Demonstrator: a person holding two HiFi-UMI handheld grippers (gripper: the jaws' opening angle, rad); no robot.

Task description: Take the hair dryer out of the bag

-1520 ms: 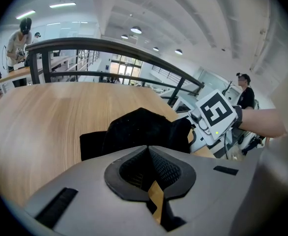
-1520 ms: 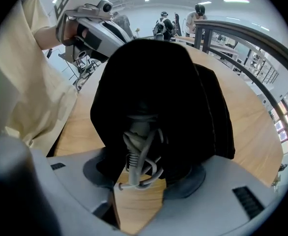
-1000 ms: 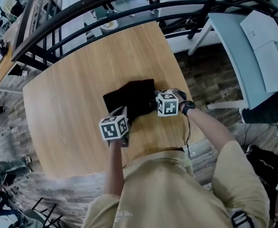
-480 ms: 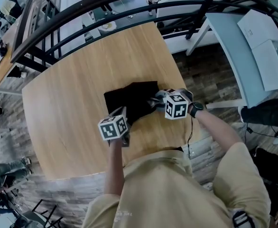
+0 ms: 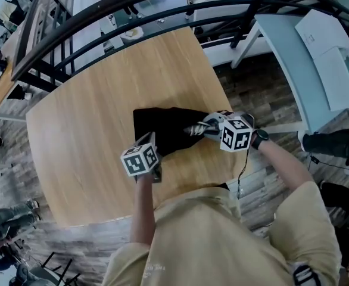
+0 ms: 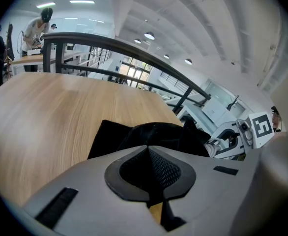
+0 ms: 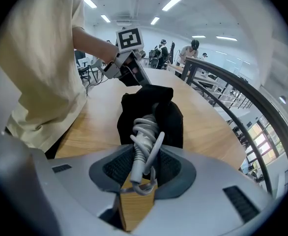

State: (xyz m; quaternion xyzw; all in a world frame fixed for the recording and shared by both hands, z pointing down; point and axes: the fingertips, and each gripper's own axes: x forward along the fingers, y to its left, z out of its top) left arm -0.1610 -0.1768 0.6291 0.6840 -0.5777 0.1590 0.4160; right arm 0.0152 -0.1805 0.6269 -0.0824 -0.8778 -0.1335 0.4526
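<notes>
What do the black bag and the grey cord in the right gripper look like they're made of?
Black bag: soft matte cloth, possibly velvet; it slumps and folds. Coiled cord: smooth pale grey plastic or rubber sheath, faintly glossy, bending in loops.

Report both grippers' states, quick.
Left gripper: shut, pinching the black bag at its near edge.
Right gripper: shut on the grey coiled cord that sticks out of the bag.
</notes>
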